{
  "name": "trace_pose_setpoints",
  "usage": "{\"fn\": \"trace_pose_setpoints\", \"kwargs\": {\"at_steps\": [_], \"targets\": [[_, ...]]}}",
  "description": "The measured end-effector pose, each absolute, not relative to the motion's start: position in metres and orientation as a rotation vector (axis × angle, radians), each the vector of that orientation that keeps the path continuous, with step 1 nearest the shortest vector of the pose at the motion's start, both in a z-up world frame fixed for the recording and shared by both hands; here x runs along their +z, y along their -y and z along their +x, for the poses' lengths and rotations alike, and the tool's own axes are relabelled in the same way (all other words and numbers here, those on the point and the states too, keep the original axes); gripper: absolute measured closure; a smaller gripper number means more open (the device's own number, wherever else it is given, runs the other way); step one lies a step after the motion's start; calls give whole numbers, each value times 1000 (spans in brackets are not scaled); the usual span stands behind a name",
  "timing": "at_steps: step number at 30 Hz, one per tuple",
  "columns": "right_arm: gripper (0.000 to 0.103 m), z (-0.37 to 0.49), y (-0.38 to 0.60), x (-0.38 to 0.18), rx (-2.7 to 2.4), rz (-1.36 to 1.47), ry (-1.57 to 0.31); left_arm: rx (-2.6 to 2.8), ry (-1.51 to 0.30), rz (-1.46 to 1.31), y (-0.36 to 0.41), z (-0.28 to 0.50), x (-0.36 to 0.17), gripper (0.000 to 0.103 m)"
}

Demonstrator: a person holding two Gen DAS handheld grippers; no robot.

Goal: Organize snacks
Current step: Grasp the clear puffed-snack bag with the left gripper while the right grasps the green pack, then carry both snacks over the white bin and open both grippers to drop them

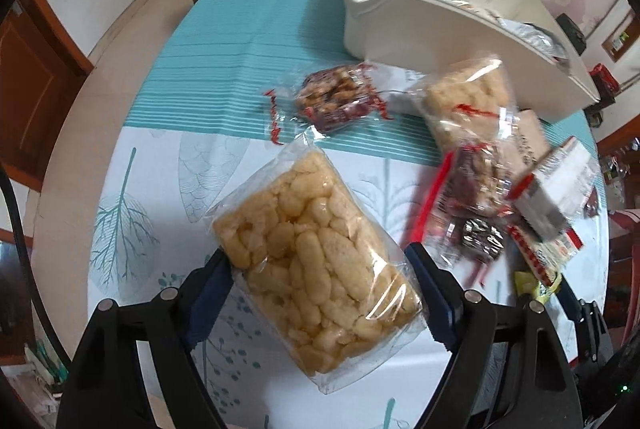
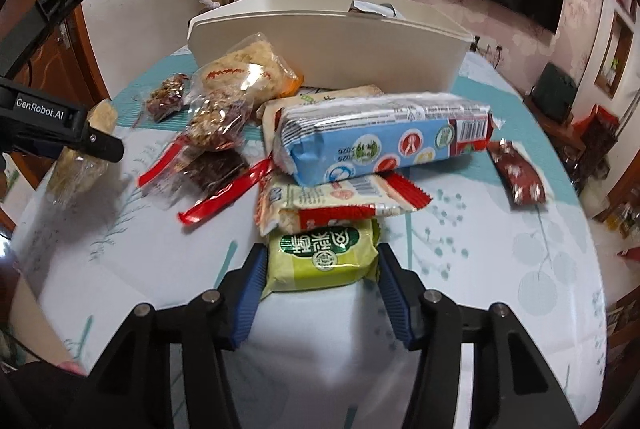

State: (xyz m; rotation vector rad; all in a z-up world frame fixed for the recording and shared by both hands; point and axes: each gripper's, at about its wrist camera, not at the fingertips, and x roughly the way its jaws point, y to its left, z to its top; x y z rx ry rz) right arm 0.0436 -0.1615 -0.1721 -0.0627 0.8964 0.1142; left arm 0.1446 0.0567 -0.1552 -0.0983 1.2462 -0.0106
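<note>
My left gripper [image 1: 316,265] is shut on a clear bag of yellow puffed snacks [image 1: 316,253], held above the table; the same bag shows at the left of the right wrist view [image 2: 80,157]. My right gripper [image 2: 322,261] is shut on a green snack packet [image 2: 322,257] at the near end of a snack pile. In the pile are a blue-and-white biscuit pack [image 2: 384,133], a red-and-white wafer pack [image 2: 340,201], nut bars in clear wrap [image 2: 216,125] and a second puffed-snack bag [image 2: 248,73]. A cream storage box [image 2: 328,41] stands behind the pile.
The round table [image 1: 160,189] has a white and teal leaf-print cloth. A nut bar [image 1: 340,97] lies alone near the box [image 1: 440,21]. A dark red packet [image 2: 518,173] lies at the right. Chairs and cabinets ring the table.
</note>
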Motion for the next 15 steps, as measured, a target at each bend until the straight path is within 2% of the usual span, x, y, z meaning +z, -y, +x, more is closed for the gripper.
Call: {"fn": "trace_pose_setpoints", "kwargs": {"at_steps": [6,15], "targets": [[49,23,167,-159,122,-22,-890,-38,-1193,-73,-46,123,-130,20],[49,1,170,-114,135,-21,-776,-98,-1104,-47,-46,108,-82,20]]}}
